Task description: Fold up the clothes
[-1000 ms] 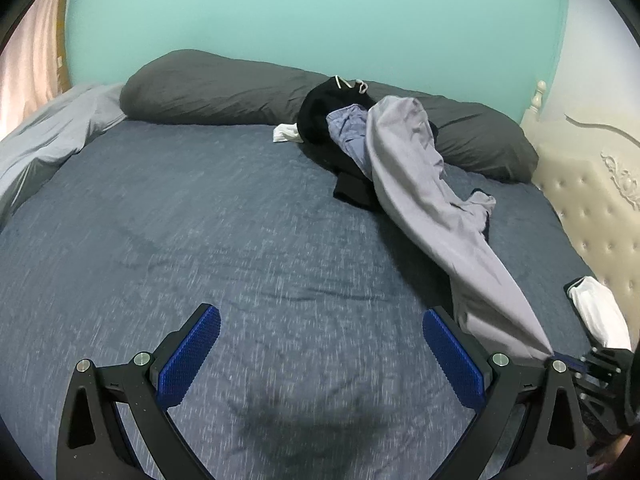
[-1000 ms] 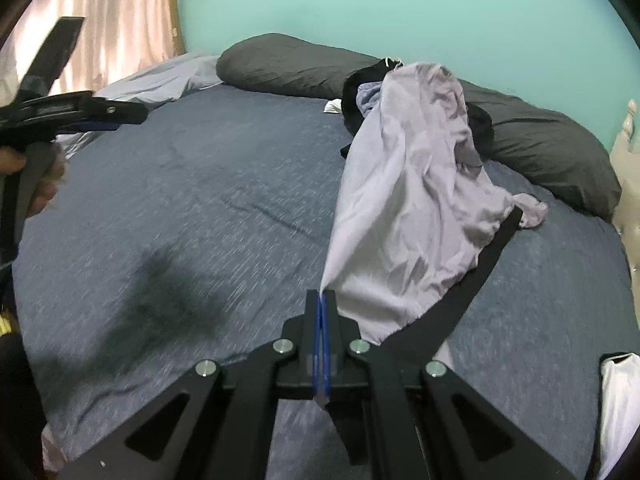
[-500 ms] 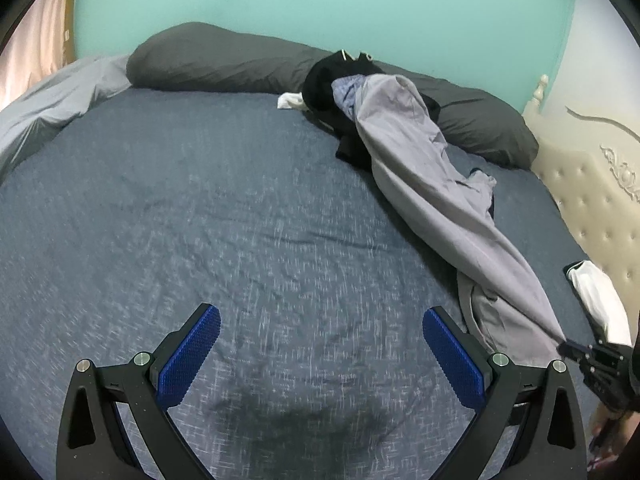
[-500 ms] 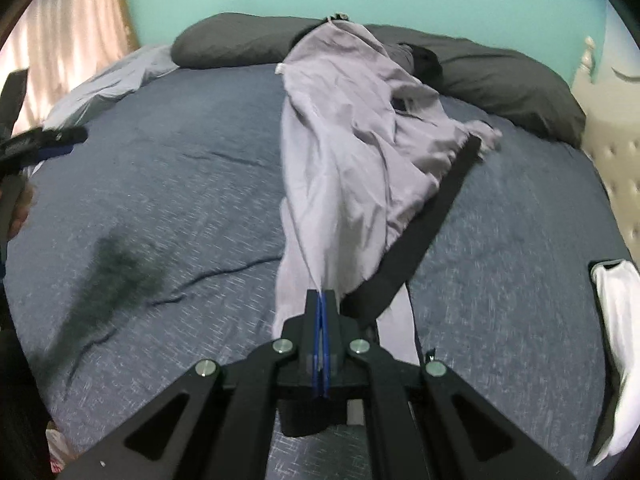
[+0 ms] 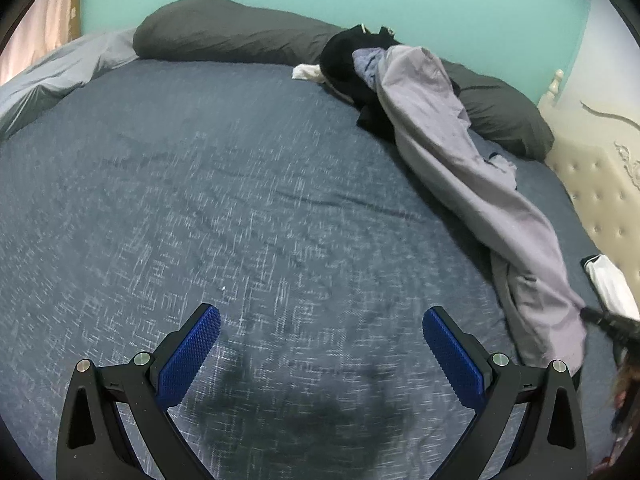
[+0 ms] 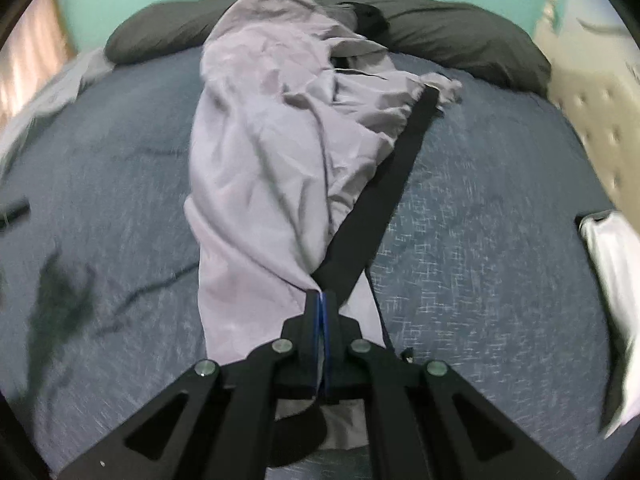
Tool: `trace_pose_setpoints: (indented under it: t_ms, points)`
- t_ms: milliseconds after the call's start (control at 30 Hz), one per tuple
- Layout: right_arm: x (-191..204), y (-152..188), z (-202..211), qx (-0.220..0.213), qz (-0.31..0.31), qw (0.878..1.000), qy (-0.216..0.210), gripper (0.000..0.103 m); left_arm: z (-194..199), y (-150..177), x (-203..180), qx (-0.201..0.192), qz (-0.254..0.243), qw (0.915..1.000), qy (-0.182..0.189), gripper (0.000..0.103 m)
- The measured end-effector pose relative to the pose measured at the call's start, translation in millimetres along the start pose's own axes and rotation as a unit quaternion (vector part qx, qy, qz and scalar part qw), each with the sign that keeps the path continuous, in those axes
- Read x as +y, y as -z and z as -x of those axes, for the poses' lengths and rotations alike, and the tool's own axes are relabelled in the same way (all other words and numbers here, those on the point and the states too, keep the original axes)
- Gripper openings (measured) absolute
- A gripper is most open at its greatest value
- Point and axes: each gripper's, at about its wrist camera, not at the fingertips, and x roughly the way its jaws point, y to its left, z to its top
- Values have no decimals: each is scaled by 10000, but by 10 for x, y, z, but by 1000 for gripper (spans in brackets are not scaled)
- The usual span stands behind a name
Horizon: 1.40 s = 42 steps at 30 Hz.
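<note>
A pale lilac-grey garment with a black stripe lies stretched along the dark blue bed, from a pile of dark clothes by the pillows down towards me. My right gripper is shut on its near end, low over the sheet. In the left wrist view the same garment runs down the right side to the right gripper at the frame edge. My left gripper is open above bare sheet, well left of the garment, holding nothing.
Long dark grey pillows lie against the teal wall. A grey duvet is bunched at the left. A cream tufted headboard borders the right side, with a white folded item beside it. A small white cloth lies near the pile.
The right gripper has pulled the lilac garment towards me and down, so it now lies stretched out on the bed. The left gripper has moved a little nearer the sheet, still open.
</note>
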Motion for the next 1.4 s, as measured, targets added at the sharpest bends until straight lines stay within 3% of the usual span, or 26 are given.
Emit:
trace_pose_setpoints:
  t_ms: [333, 600, 667, 733, 867, 933, 1067, 1133, 1167, 1200, 1233, 1333, 1400]
  points:
    - [54, -303, 296, -740, -402, 9963, -167, 2, -71, 49, 53, 57, 77, 9998, 155, 103]
    - [214, -519, 197, -626, -653, 9949, -450, 3, -141, 54, 81, 152, 112, 9997, 163, 103]
    - [396, -570, 108, -543, -431, 9958, -596, 8, -140, 49, 81, 151, 122, 9997, 173, 103]
    - [560, -617, -16, -374, -304, 9964, -701, 30, -136, 43, 75, 137, 119, 9997, 182, 103]
    - [803, -705, -239, -185, -72, 9972, -719, 41, -136, 33, 91, 131, 105, 9997, 164, 103]
    - [919, -776, -354, -104, 96, 9980, -614, 52, -140, 27, 111, 134, 141, 9997, 172, 103]
    - [1048, -914, -619, 122, 402, 9987, -277, 52, -168, 28, 150, 160, 200, 9995, 157, 103]
    - [1045, -927, -692, 164, 446, 9985, -266, 50, -179, 26, 170, 166, 234, 9995, 149, 103]
    - [1042, -932, -727, 182, 466, 9984, -265, 45, -182, 23, 173, 165, 236, 9995, 142, 103]
    - [1039, -936, -761, 200, 485, 9983, -264, 26, -184, 20, 171, 161, 233, 9995, 140, 103]
    - [1035, -940, -796, 218, 505, 9981, -263, 14, -186, 17, 169, 157, 230, 9995, 138, 103]
    - [994, -912, -763, 150, 528, 9979, -332, 3, -193, 26, 170, 161, 217, 9996, 127, 103]
    - [930, -888, -684, 51, 464, 9980, -415, 1, -201, 27, 177, 171, 253, 9995, 127, 103]
